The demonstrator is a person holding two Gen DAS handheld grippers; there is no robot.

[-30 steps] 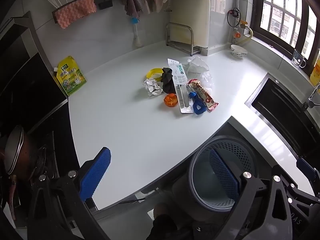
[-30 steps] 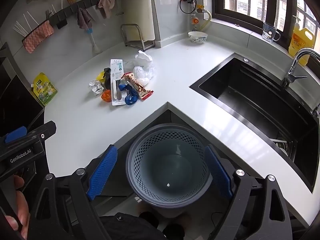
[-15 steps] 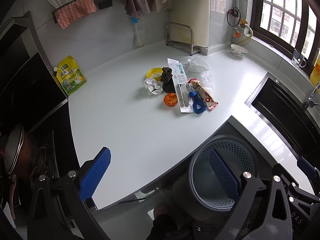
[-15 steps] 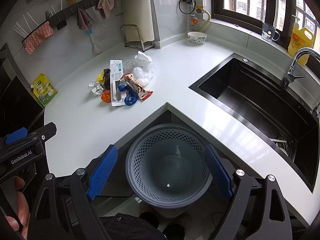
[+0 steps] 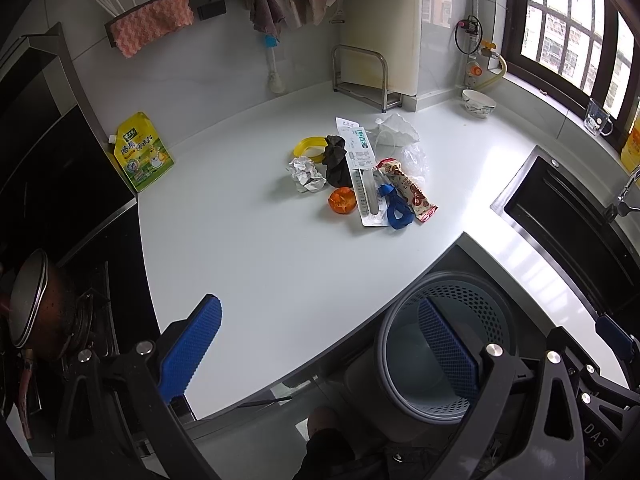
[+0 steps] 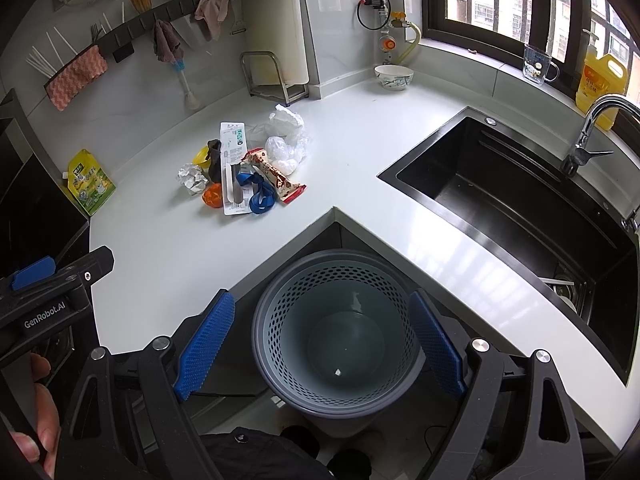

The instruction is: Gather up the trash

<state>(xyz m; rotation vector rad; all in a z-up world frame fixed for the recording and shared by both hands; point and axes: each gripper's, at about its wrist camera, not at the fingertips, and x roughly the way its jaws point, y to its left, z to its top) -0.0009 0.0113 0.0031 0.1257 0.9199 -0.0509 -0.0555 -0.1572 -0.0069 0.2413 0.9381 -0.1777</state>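
A pile of trash lies on the white counter [image 5: 248, 248]: crumpled foil [image 5: 305, 176], an orange peel [image 5: 342, 201], a long white package [image 5: 362, 168], a blue strap [image 5: 398, 210], a red snack wrapper [image 5: 412, 192], a dark rag [image 5: 337, 162], a yellow ring [image 5: 308, 147] and white plastic bags [image 5: 394, 130]. The pile also shows in the right wrist view [image 6: 244, 172]. A grey perforated bin [image 6: 338, 332] stands on the floor in the counter's corner notch. My left gripper [image 5: 320, 344] is open and empty over the counter's front edge. My right gripper [image 6: 320, 336] is open and empty above the bin.
A black sink [image 6: 512, 204] with a tap [image 6: 588, 132] lies to the right. A yellow-green pouch [image 5: 142, 152] leans by the stove [image 5: 60, 312] at left. A bowl [image 6: 394, 76], a metal rack [image 6: 276, 76], a glass mug [image 6: 538, 65] and a yellow bottle [image 6: 602, 80] stand at the back.
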